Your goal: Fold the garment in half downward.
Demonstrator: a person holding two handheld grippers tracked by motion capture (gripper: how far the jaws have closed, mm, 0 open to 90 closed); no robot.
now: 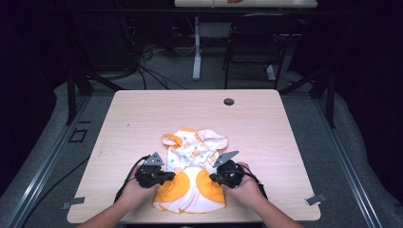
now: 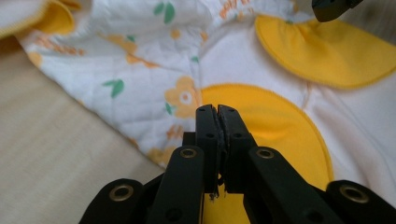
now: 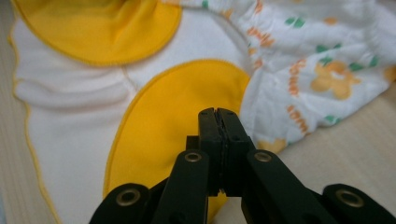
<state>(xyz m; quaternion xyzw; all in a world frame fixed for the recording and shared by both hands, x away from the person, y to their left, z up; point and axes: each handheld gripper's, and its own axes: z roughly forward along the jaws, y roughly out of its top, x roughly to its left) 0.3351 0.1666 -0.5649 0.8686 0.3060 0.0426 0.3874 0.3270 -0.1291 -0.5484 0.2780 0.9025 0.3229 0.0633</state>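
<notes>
Jaws of left gripper point(image 2: 217, 112) and right gripper point(image 3: 218, 114) pressed shut, nothing visibly pinched between them, tips hovering at the yellow patches of the baby garment point(image 1: 192, 173). Garment lying crumpled near front edge of counter point(image 1: 142, 114), between both hands. Likely soft, light, floppy, non-fragile; best pinched at hem edges or corners.

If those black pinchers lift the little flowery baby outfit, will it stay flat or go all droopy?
Probably droopy: the baby outfit already lies in soft folds and wrinkles on the table. It looks light, being thin quilted cloth with no hard parts showing. It likely won't slip much, since the left gripper and right gripper have shut jaws that could pinch fabric.
</notes>
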